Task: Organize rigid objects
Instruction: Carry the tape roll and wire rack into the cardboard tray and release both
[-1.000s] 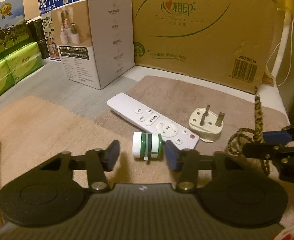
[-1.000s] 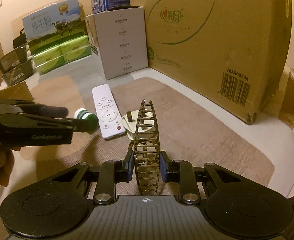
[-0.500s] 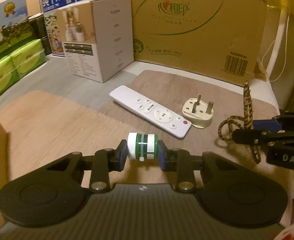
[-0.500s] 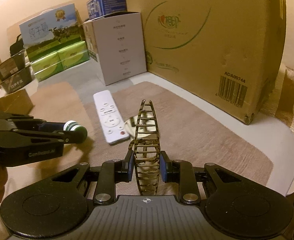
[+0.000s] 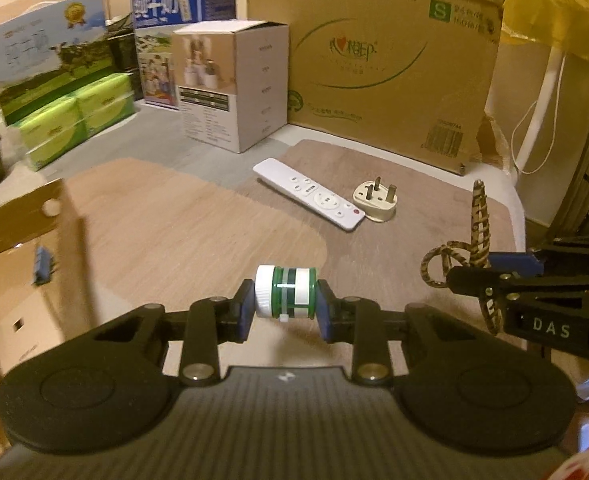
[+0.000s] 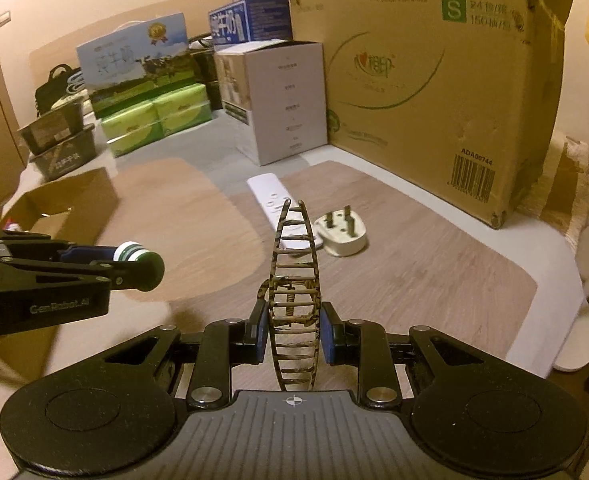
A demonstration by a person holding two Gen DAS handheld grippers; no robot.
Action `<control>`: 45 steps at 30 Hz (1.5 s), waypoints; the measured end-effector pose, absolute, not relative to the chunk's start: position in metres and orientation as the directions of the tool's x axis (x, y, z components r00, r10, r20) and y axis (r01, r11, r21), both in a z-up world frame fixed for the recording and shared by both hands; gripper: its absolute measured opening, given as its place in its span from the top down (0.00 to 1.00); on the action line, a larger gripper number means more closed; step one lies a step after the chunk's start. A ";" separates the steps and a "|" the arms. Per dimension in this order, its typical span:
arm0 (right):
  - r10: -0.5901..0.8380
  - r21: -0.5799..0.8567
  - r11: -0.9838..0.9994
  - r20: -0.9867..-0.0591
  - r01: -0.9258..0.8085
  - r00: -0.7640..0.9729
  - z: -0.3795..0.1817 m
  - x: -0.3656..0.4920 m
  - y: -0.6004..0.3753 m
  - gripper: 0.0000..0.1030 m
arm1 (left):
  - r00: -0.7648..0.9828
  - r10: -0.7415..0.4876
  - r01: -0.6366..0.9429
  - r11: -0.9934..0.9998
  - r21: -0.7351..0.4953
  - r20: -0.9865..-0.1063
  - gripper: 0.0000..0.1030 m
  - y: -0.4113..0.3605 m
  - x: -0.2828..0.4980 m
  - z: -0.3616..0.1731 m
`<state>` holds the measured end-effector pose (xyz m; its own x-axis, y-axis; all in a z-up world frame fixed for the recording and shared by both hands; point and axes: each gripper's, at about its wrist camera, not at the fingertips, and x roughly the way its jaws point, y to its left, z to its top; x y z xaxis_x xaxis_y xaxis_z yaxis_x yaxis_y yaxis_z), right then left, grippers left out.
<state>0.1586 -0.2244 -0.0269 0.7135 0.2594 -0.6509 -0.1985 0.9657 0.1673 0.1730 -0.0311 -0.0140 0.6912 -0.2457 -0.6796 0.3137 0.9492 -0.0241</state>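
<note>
While clamped endwise between the left gripper (image 5: 285, 309) pads, small green bottle (image 5: 286, 293) carried crosswise, open cardboard box (image 5: 18, 264) noted to its left; right gripper (image 6: 293, 334) closed on hair claw (image 6: 294, 280).

The large cardboard carton (image 6: 434, 80) bears a green square with a white "S" at its upper right, the code "ADA00744" above a barcode at its lower right, and a printed logo in Chinese characters too soft to read. The right gripper (image 5: 490, 276), seen from the left wrist view, carries the white letters "DAS" on its black body, and the left gripper (image 6: 134, 258), seen from the right wrist view, carries "GenRobot.AI". The blue milk carton (image 5: 182, 4) and the white box (image 6: 290, 96) show Chinese lettering that stays illegible.
</note>
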 end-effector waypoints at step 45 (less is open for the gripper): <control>0.438 0.165 0.887 -0.598 -0.431 0.671 0.033 0.073 -0.059 0.74 | 0.754 -0.015 0.004 1.000 -0.018 -0.657 0.73 0.162 0.035 0.035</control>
<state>0.0727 -0.0585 0.0326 0.6712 0.4375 -0.5984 -0.4313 0.8870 0.1648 0.0348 0.1624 0.0348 0.7541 -0.0155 -0.6566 0.0044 0.9998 -0.0185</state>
